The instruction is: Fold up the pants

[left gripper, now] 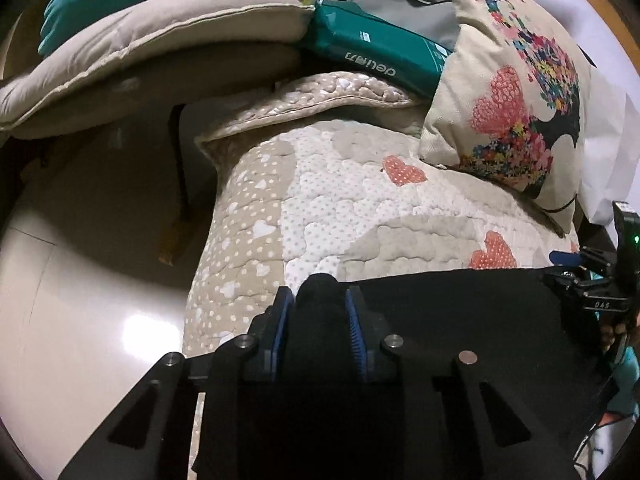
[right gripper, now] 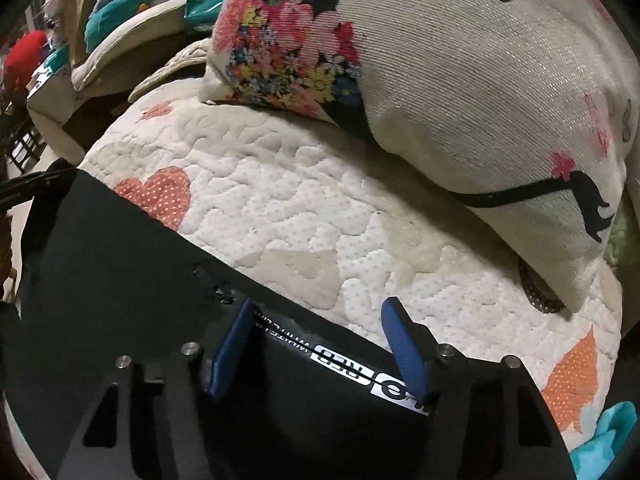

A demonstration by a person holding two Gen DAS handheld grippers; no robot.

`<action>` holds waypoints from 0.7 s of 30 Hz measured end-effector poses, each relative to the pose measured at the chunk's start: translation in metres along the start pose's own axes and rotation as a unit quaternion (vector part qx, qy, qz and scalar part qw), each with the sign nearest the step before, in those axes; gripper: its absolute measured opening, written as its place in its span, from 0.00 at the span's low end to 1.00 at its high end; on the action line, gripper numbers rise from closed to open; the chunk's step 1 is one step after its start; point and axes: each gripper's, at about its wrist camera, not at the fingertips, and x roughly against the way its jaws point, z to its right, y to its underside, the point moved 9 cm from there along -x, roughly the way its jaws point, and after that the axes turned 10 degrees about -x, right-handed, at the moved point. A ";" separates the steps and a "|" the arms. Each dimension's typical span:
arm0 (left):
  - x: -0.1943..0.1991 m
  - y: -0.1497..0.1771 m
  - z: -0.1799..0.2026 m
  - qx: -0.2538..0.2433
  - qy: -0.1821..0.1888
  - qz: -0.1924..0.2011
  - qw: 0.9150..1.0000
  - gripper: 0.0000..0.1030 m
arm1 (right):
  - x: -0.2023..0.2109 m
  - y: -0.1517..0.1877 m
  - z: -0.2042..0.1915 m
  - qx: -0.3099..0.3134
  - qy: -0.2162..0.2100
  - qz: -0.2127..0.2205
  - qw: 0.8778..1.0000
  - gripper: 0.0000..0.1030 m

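A quilt (left gripper: pixel 352 208) with heart patches is covering the seat I am working over. A floral pillow (left gripper: pixel 516 92) is leaning at its back. The black pants (left gripper: pixel 460 320) are lying flat across the quilt's near edge, a white label (right gripper: pixel 348 364) showing along their upper hem. My left gripper (left gripper: pixel 320 308) is pinching a bunched fold of the pants at their left end, blue pads pressing the cloth from both sides. My right gripper (right gripper: pixel 316 312) is hovering over the label with its fingers spread apart, grasping nothing.
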 end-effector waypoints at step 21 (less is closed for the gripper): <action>0.049 -0.023 0.022 -0.026 -0.030 0.045 0.998 0.14 | 0.050 0.003 -0.041 -0.015 0.032 0.027 0.999 0.10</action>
